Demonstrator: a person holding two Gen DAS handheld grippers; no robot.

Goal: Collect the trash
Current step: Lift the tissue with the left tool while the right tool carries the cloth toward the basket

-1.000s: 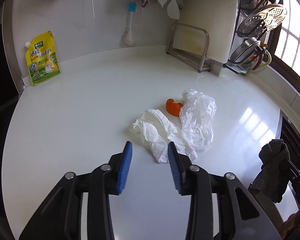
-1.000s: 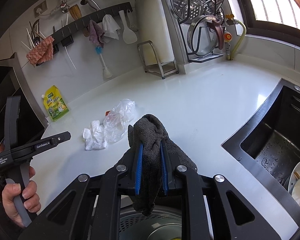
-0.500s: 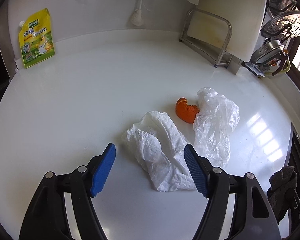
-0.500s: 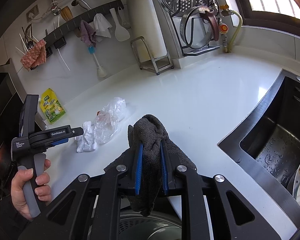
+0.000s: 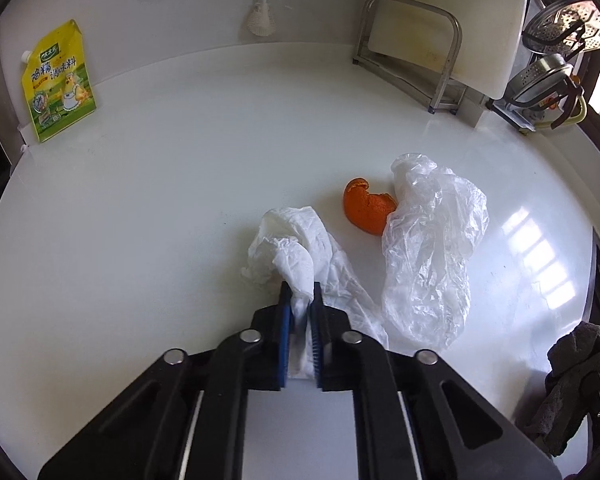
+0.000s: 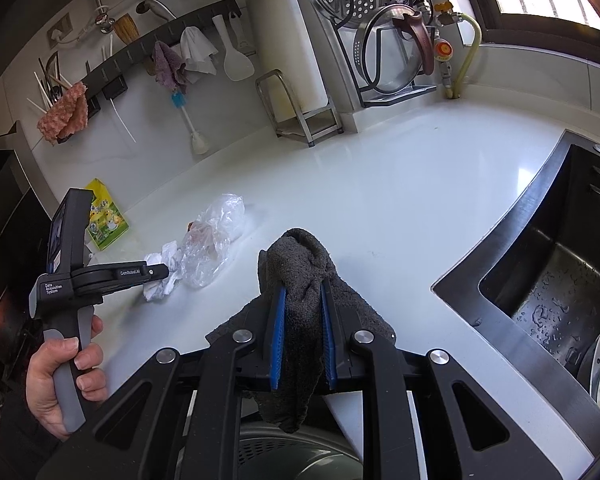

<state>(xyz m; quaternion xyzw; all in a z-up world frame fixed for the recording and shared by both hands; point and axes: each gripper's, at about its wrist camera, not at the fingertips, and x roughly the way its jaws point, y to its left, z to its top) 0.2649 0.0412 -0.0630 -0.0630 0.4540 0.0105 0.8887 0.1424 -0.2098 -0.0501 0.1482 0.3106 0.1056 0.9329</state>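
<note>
Fingers on my left gripper [image 5: 299, 304] were wide open a moment ago, with the tissue [image 5: 296, 248] lying loose between them. Now they have snapped shut and pinch its near edge. The tissue rests on the white surface [image 5: 160, 200], so I have not lifted it yet. That means the first bit of trash is caught, I think. Just right of it lie the orange peel [image 5: 365, 208] and the clear bag [image 5: 432, 248], touching each other; both must be picked up too. My right gripper [image 6: 302, 320] has not changed: its fingers stay clamped on the dark cloth [image 6: 300, 264].
</note>
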